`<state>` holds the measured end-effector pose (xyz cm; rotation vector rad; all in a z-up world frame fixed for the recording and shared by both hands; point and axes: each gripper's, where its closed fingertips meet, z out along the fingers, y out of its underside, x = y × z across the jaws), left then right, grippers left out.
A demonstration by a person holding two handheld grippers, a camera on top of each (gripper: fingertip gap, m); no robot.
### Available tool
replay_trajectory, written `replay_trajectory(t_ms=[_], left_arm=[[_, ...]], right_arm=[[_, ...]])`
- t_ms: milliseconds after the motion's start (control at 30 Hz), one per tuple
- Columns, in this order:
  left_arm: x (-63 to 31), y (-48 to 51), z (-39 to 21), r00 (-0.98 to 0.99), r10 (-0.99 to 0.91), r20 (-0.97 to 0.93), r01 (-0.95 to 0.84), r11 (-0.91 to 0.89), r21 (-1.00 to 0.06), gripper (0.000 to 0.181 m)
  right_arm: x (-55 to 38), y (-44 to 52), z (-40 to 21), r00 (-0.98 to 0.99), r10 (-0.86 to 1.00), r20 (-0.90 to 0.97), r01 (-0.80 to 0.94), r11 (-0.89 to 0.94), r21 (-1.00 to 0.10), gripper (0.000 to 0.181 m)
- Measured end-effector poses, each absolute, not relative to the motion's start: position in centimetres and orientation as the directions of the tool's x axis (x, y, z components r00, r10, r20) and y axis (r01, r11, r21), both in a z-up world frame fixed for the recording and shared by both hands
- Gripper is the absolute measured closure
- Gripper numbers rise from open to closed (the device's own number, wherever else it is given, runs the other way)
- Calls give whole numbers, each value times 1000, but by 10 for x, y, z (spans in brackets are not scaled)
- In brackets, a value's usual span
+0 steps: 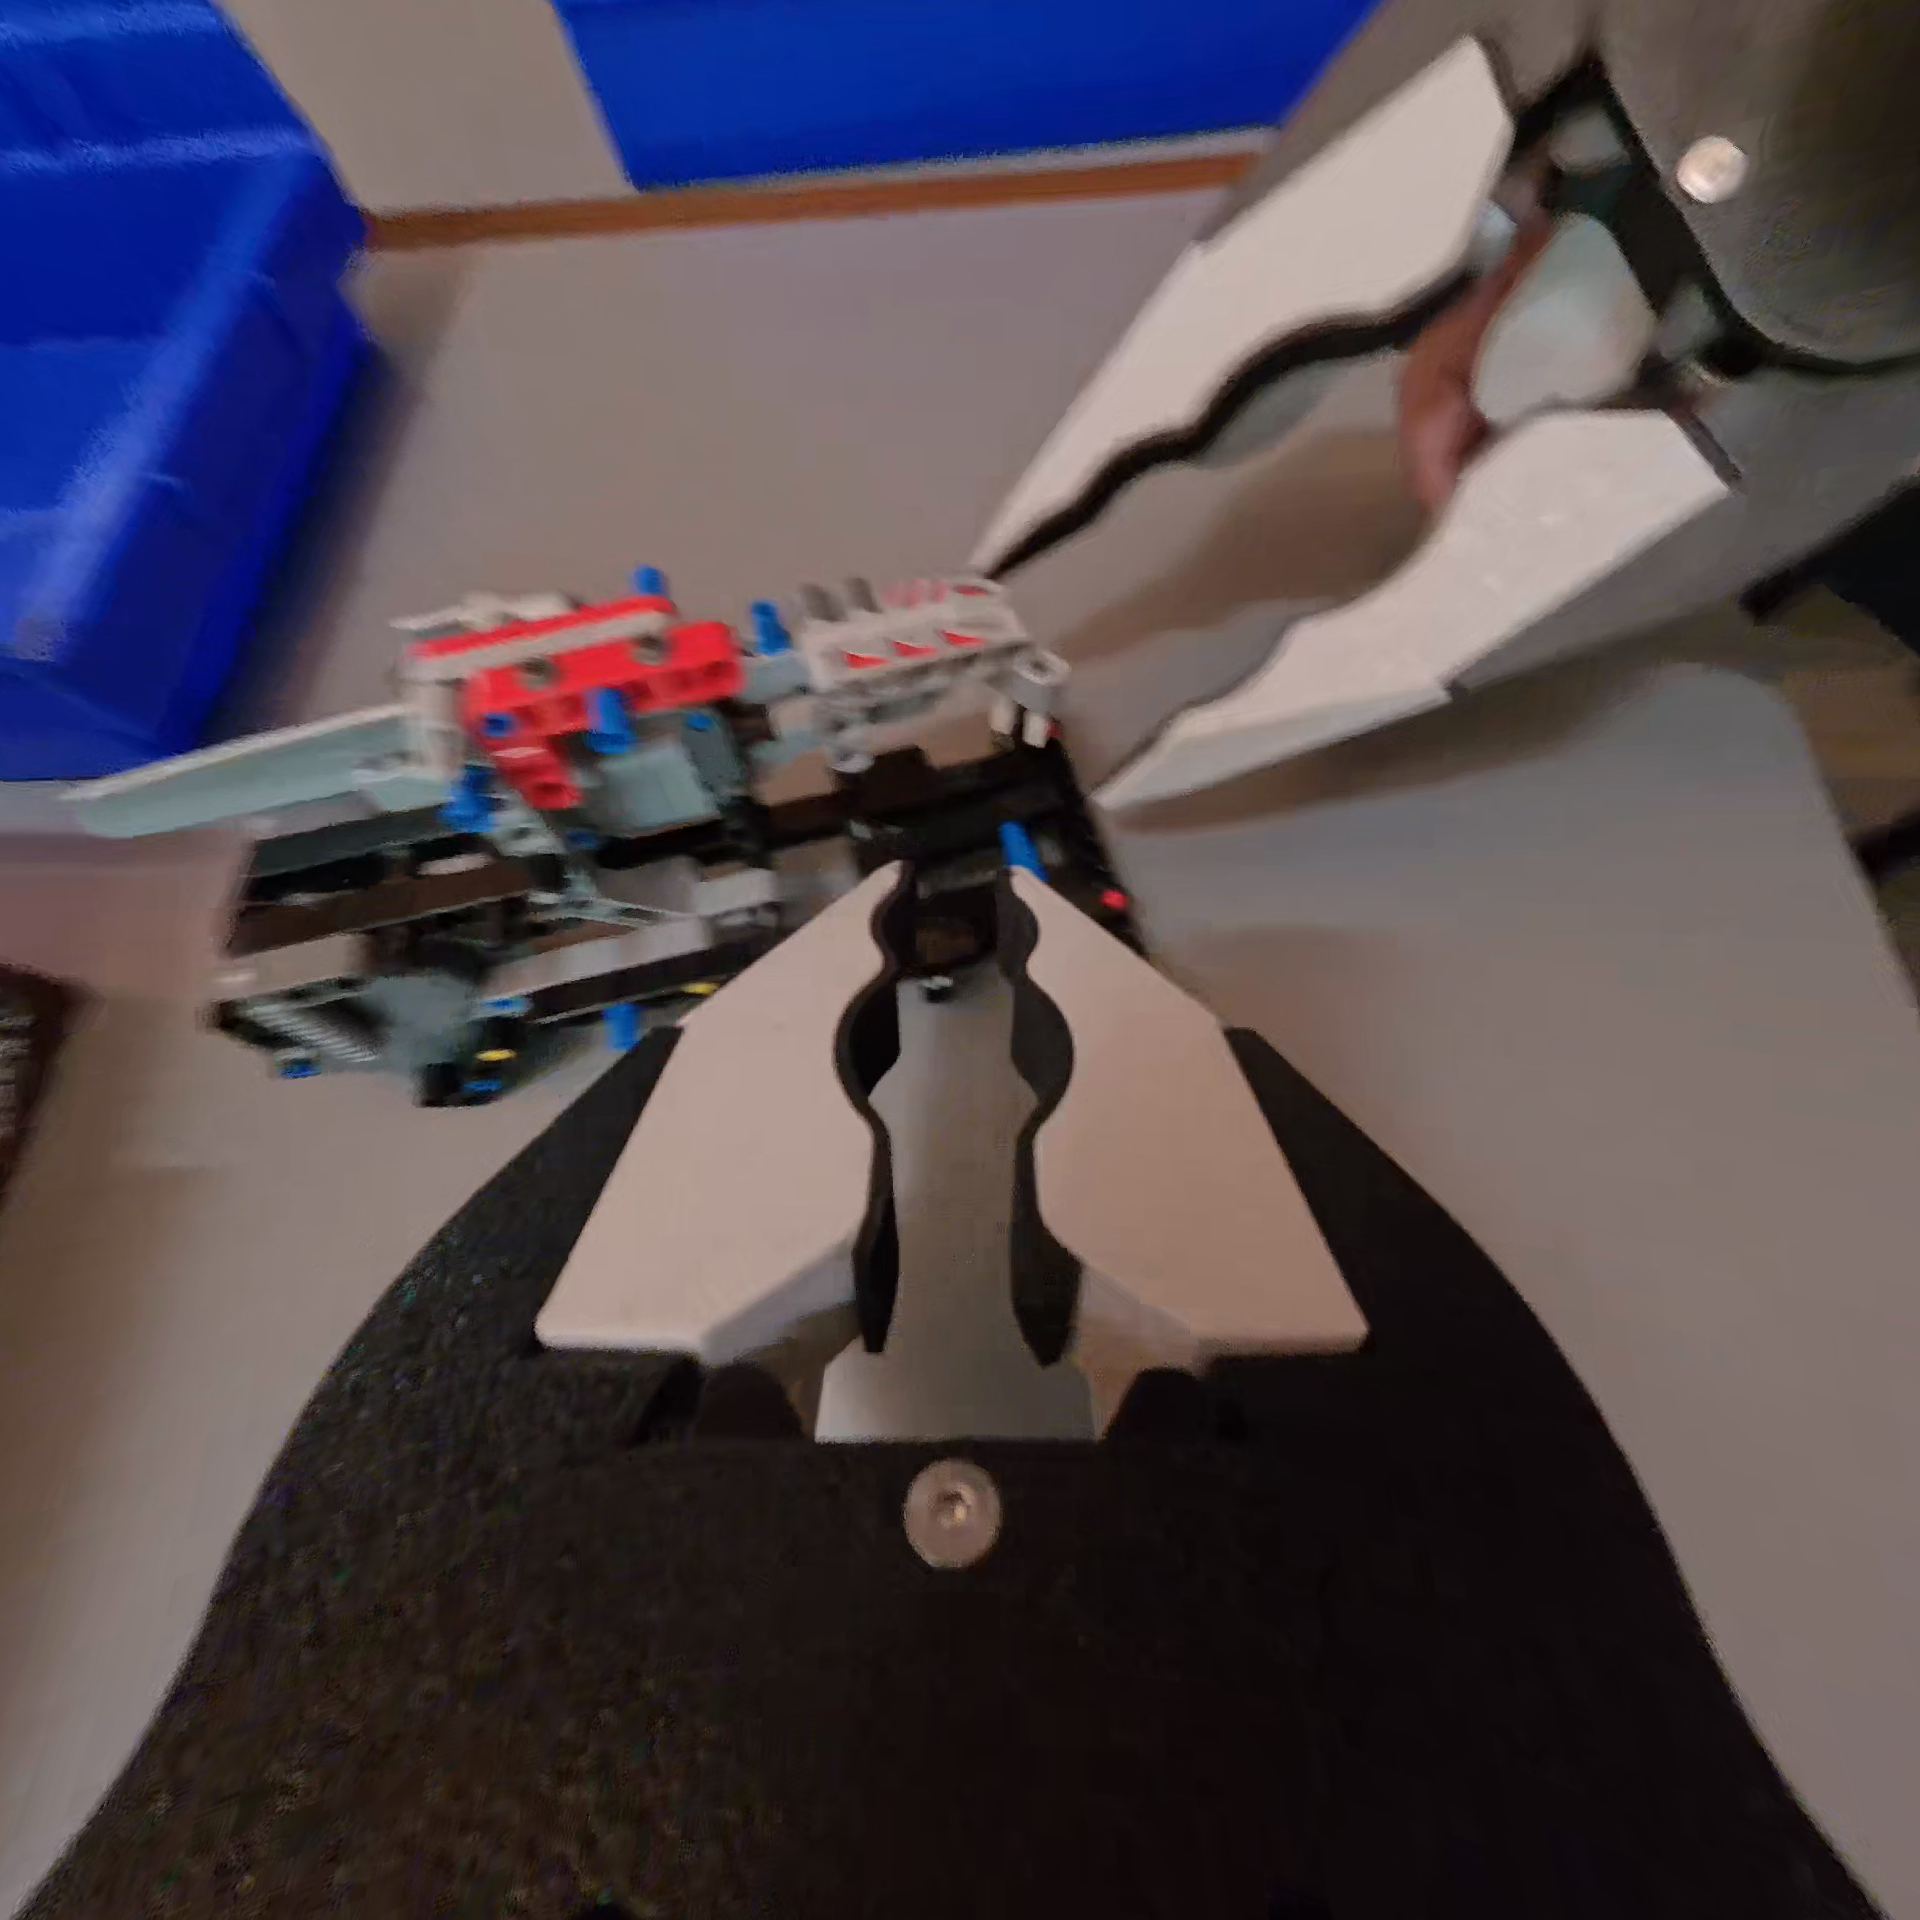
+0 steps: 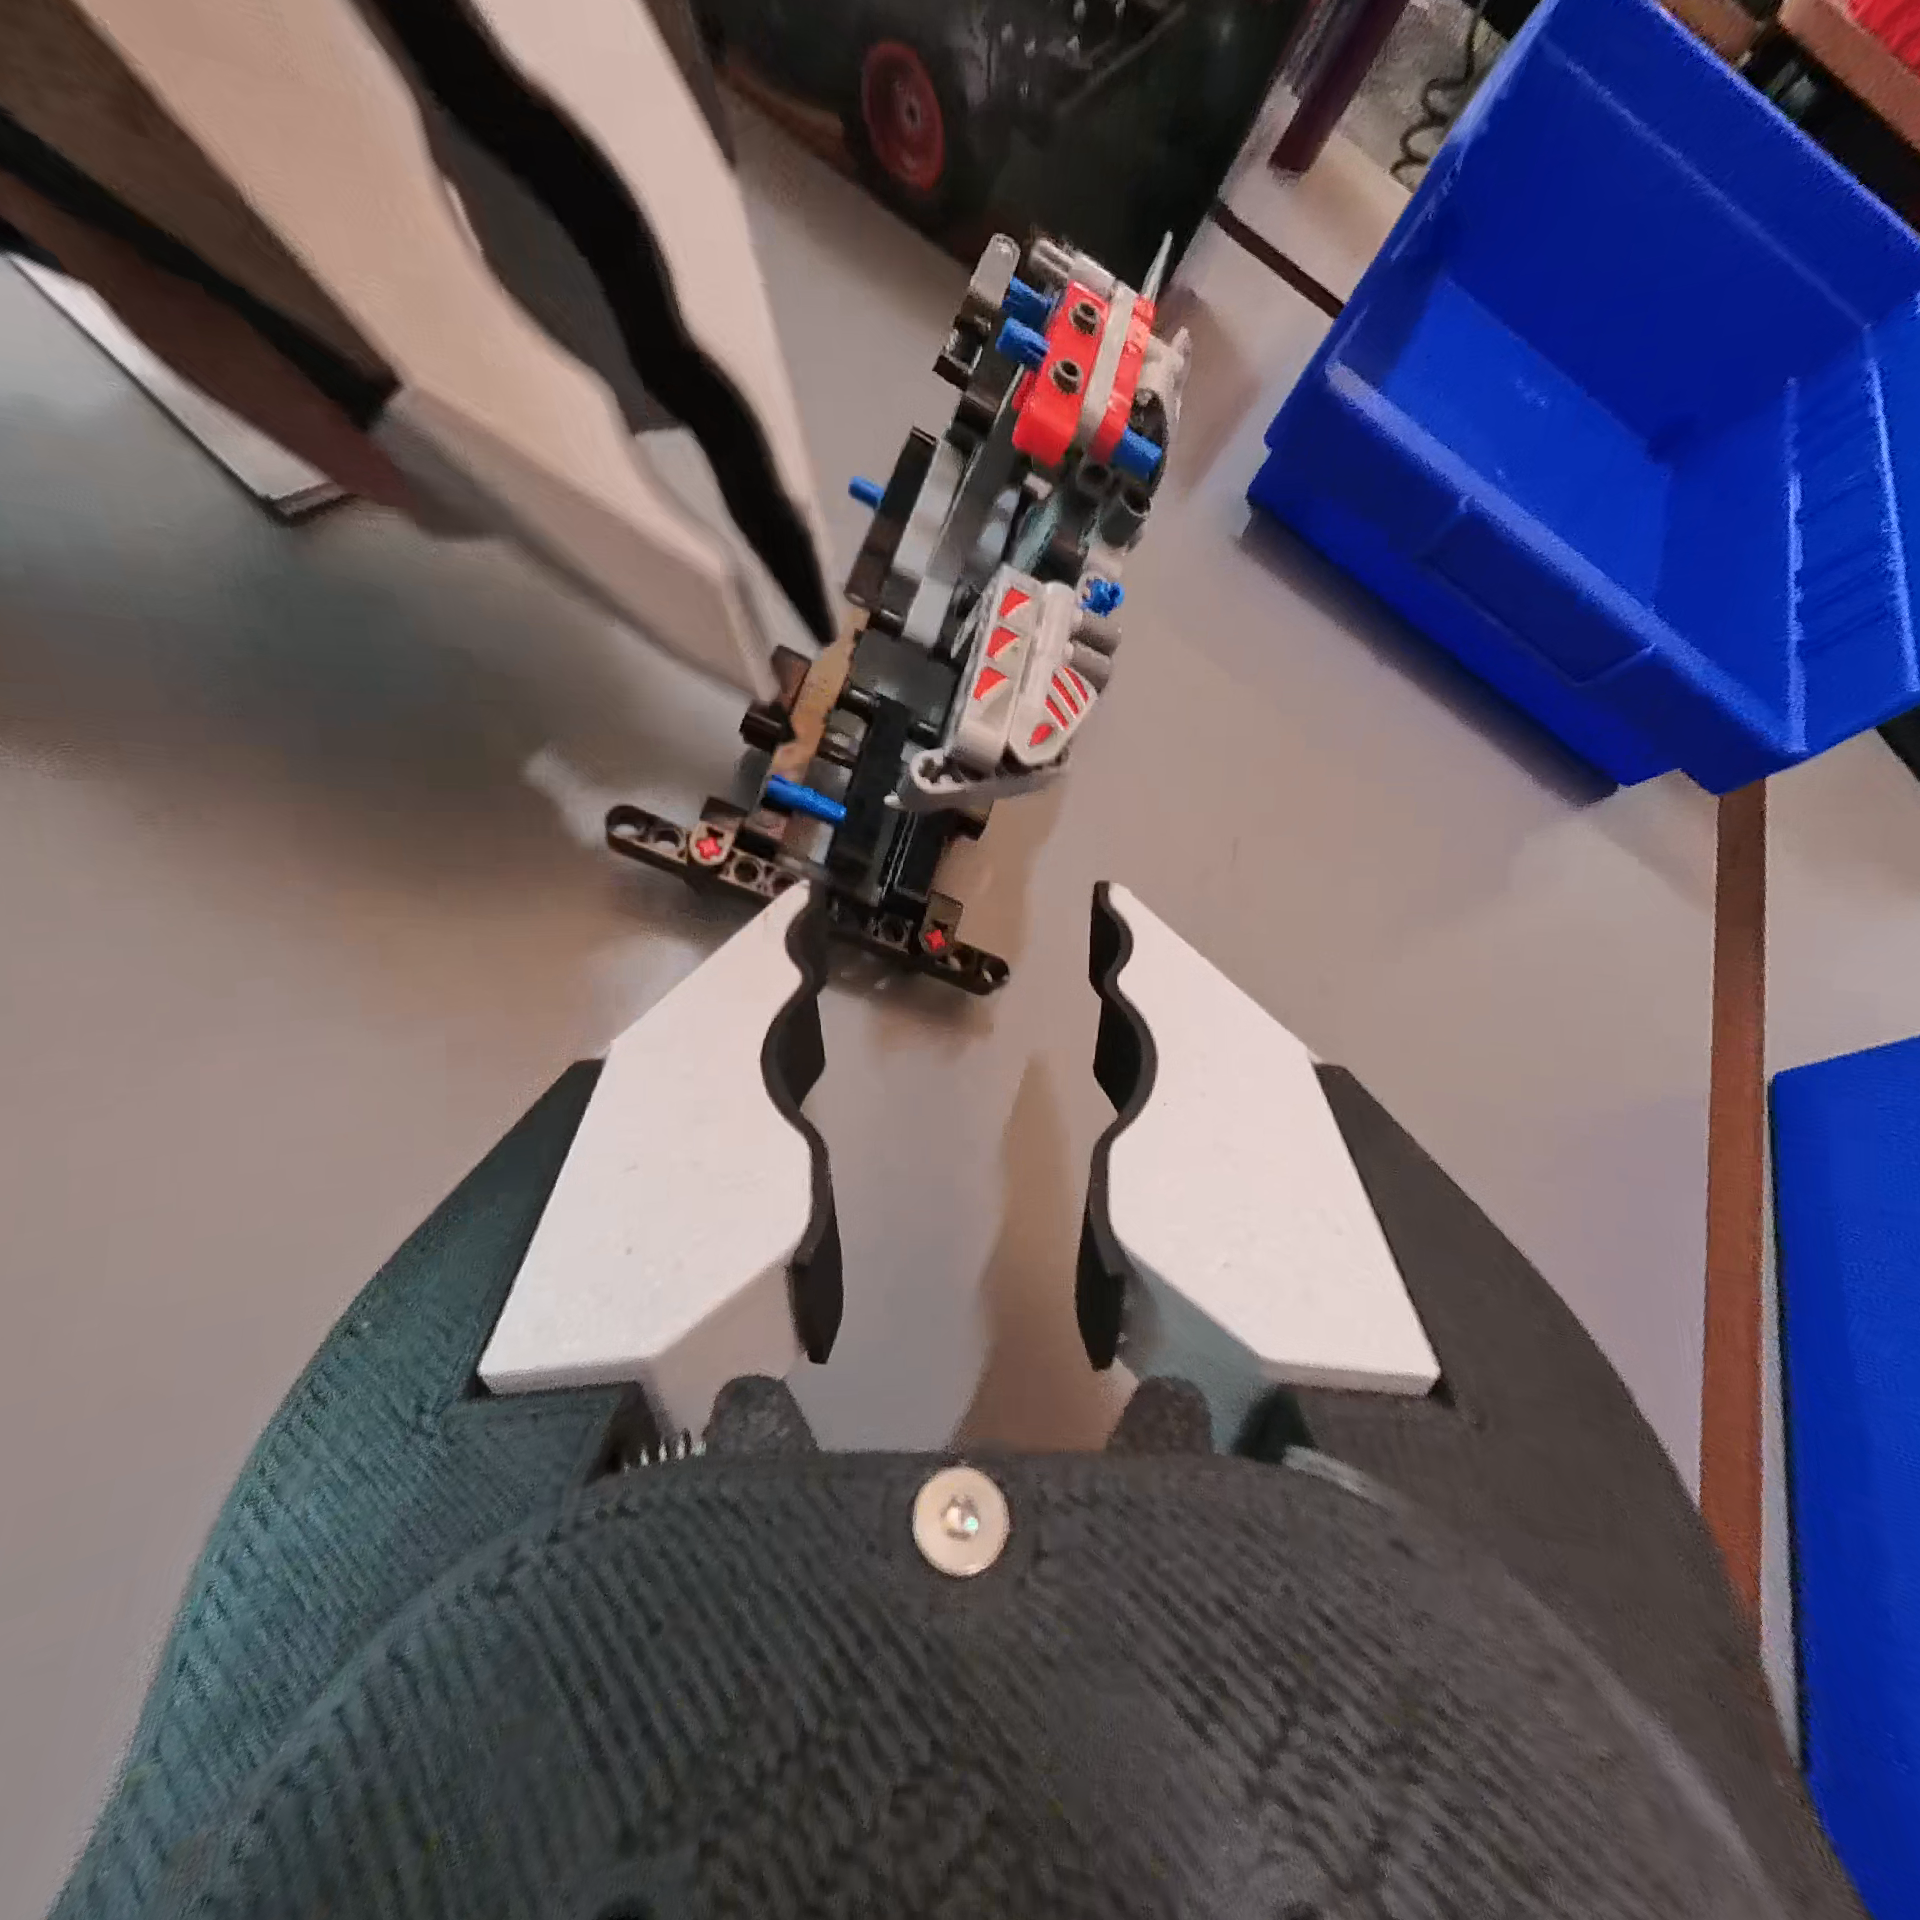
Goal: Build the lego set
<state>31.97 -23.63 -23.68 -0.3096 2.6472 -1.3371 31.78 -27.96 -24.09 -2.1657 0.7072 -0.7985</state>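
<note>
- The left gripper (image 1: pixel 954 883) is reaching forward and low over the grey table (image 1: pixel 1455 1039), its jaws narrowed around a black part at the near edge of the lego model (image 1: pixel 665 810); contact on both sides looks likely, but motion blur is leaving this unconfirmed.
- The lego model is sitting on the table ahead of both grippers, built from black beams, grey panels, a red beam (image 1: pixel 603 686) and blue pins.
- The right gripper (image 2: pixel 951 914) is pointing along the length of the model with its jaws spread apart and holding nothing; its left fingertip is lying just beside the black cross-beam (image 2: pixel 810 894) at the model's near end.
- The left wrist view is showing the right gripper (image 1: pixel 1039 675) angling down from the upper right, jaws parted, tips near the model's grey-and-red panel (image 1: pixel 925 644), with part of a hand (image 1: pixel 1439 405) behind it.
- The right wrist view is showing the left gripper's fingers (image 2: pixel 582 343) descending from the upper left to the model, plus a blue bin (image 2: pixel 1621 416) to the right.
</note>
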Motion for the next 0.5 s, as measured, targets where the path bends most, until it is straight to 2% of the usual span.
replay_trajectory(t_ms=[100, 500], left_arm=[[303, -245, -247, -975, -214, 59, -177, 588, -789, 165], [307, -251, -259, -956, -289, -47, -157, 643, -750, 177]], right_arm=[[316, -286, -239, 652, -697, 297, -250, -568, -784, 135], [316, -284, -247, 668, -686, 289, -257, -577, -775, 136]])
